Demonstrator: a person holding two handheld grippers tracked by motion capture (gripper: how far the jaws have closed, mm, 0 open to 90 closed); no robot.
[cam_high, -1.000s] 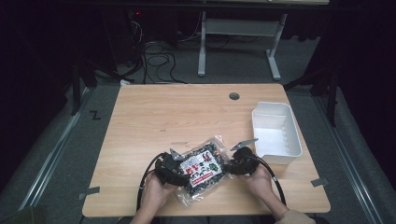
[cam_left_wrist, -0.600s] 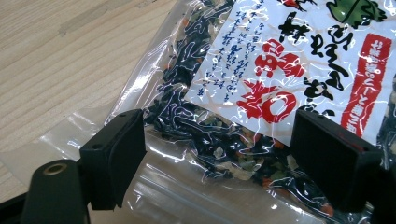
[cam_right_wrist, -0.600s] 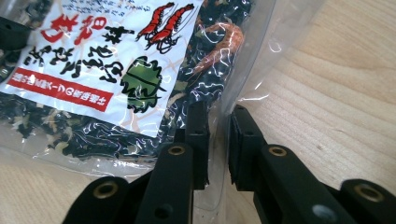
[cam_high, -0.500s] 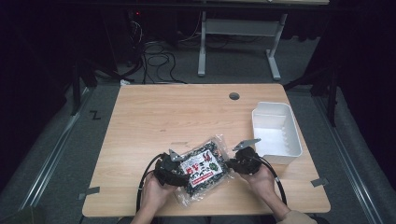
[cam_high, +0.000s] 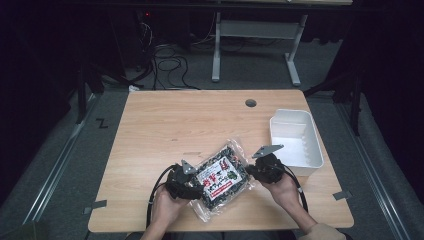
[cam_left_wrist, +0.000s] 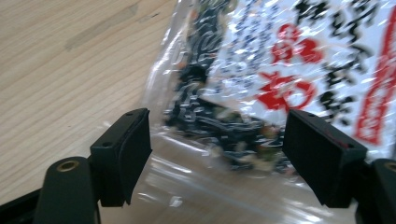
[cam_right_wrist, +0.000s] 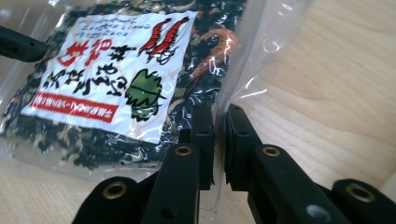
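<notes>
Clear plastic packet of dark dried seaweed with a white and red label (cam_high: 220, 180) lying near the front edge of the light wooden table (cam_high: 165, 125), right gripper (cam_right_wrist: 218, 126) pinched onto its clear edge, left gripper (cam_left_wrist: 217, 154) spread wide around its opposite end, white rectangular plastic bin (cam_high: 296, 142) nearby at the right.

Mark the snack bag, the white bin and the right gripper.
snack bag (cam_high: 220, 179): high view, on its white printed label.
white bin (cam_high: 313, 146): high view, on its right rim.
right gripper (cam_right_wrist: 219, 140): right gripper view, midway between its fingertips, pinched on the bag's clear edge.
</notes>
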